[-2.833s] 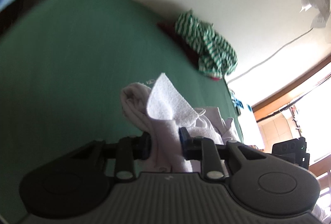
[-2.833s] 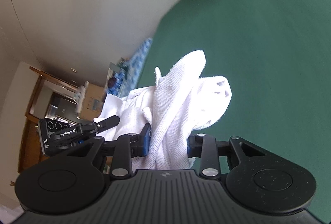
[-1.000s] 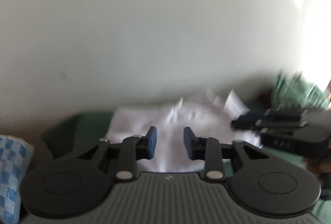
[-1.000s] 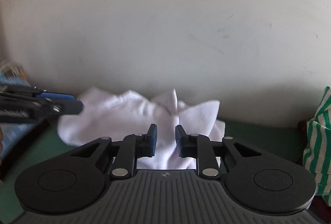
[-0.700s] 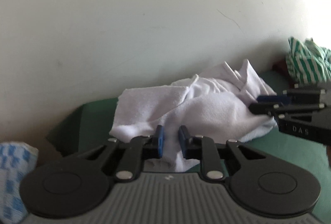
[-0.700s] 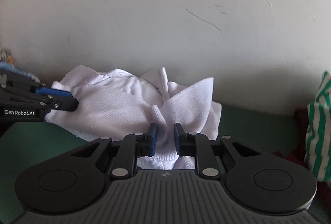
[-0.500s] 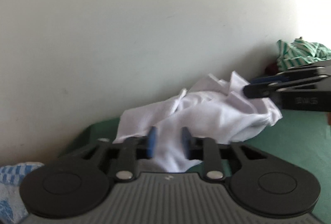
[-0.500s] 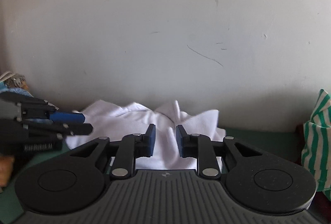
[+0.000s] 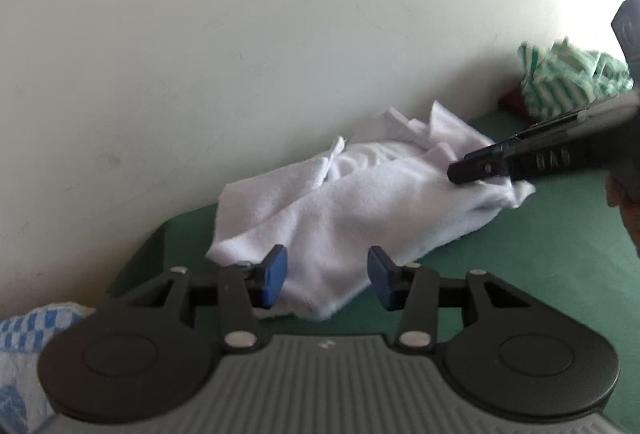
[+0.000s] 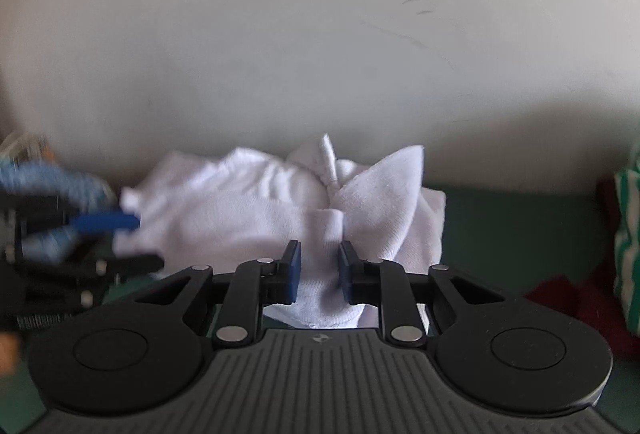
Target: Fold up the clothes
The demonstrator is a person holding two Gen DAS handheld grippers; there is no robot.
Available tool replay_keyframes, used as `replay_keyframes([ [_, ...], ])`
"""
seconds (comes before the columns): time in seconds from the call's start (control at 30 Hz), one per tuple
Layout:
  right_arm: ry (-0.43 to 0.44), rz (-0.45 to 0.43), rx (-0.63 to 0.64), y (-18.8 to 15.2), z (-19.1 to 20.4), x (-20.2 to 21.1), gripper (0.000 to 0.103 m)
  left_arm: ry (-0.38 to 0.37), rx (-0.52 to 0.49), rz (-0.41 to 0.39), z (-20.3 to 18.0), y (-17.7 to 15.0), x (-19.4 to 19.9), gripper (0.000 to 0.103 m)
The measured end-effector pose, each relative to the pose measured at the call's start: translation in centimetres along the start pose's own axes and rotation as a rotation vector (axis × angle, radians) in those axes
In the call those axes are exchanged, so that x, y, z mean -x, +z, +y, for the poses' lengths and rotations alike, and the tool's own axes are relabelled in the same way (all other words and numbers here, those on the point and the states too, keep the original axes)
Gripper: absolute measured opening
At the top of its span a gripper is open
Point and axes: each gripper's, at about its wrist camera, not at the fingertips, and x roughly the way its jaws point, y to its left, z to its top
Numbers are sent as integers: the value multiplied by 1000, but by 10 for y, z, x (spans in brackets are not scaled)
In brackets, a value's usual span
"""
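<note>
White garment [image 9: 360,209] bunched by wall, left gripper [image 9: 327,276] jaws closing, right gripper [image 10: 319,270] jaws opening, seemingly unclamped.

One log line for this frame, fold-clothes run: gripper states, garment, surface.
left gripper: closing, pads clear of white garment | right gripper: opening, garment between pads | garment: bunched on green surface by wall

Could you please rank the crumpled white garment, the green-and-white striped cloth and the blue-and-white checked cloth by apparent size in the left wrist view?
1. Crumpled white garment, clearly largest.
2-3. Green-and-white striped cloth and blue-and-white checked cloth: unranked; the striped lies farther off, the checked is cut by the frame edge.
</note>
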Motion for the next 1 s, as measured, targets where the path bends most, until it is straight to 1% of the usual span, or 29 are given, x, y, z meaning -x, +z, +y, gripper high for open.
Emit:
replay_keyframes([
  [0.07, 24, -51, -58, -1, -1, 29, 34, 6, 27, -11, 0, -5, 27, 57],
  [0.1, 7, -45, -65, -6, 4, 44, 35, 15, 45, -11, -2, -10, 42, 65],
  [0.13, -31, -25, -60, -14, 11, 59, 35, 20, 75, -10, -5, -16, 58, 65],
  [0.2, -102, 13, -46, -33, 27, 88, 42, 23, 148, -6, -16, -31, 86, 65],
  [0.23, -127, 29, -33, -48, 38, 103, 44, 29, 191, 2, -22, -41, 101, 65],
  [0.3, -160, 53, -26, -81, 60, 132, 55, 54, 278, 40, -40, -61, 126, 65],
  [0.33, -167, 63, -35, -98, 69, 144, 58, 69, 312, 57, -51, -73, 138, 67],
  [0.37, -165, 72, -55, -115, 76, 153, 64, 90, 326, 73, -63, -86, 149, 68],
  [0.4, -164, 81, -75, -131, 83, 163, 67, 117, 326, 93, -77, -97, 158, 73],
  [0.43, -168, 93, -90, -146, 89, 170, 68, 147, 323, 117, -93, -109, 166, 79],
  [0.53, -206, 146, -96, -173, 101, 182, 70, 188, 303, 183, -134, -136, 190, 87],
  [0.57, -221, 165, -94, -180, 103, 185, 72, 199, 301, 211, -145, -142, 196, 89],
  [0.6, -237, 183, -92, -186, 105, 188, 76, 210, 302, 243, -154, -147, 201, 93],
  [0.63, -257, 202, -89, -191, 107, 193, 76, 221, 310, 257, -161, -150, 207, 94],
  [0.67, -279, 223, -85, -193, 108, 197, 78, 233, 322, 260, -167, -151, 214, 94],
  [0.7, -297, 246, -84, -195, 109, 199, 81, 244, 334, 263, -172, -152, 220, 97],
  [0.77, -315, 286, -83, -198, 109, 204, 81, 278, 364, 246, -180, -148, 235, 100],
  [0.8, -293, 282, -89, -199, 108, 213, 81, 293, 376, 236, -184, -144, 241, 102],
  [0.87, -267, 241, -92, -199, 109, 230, 81, 326, 396, 223, -192, -137, 254, 102],
  [1.0, -231, 160, -61, -203, 111, 266, 82, 396, 380, 205, -217, -127, 274, 102],
])
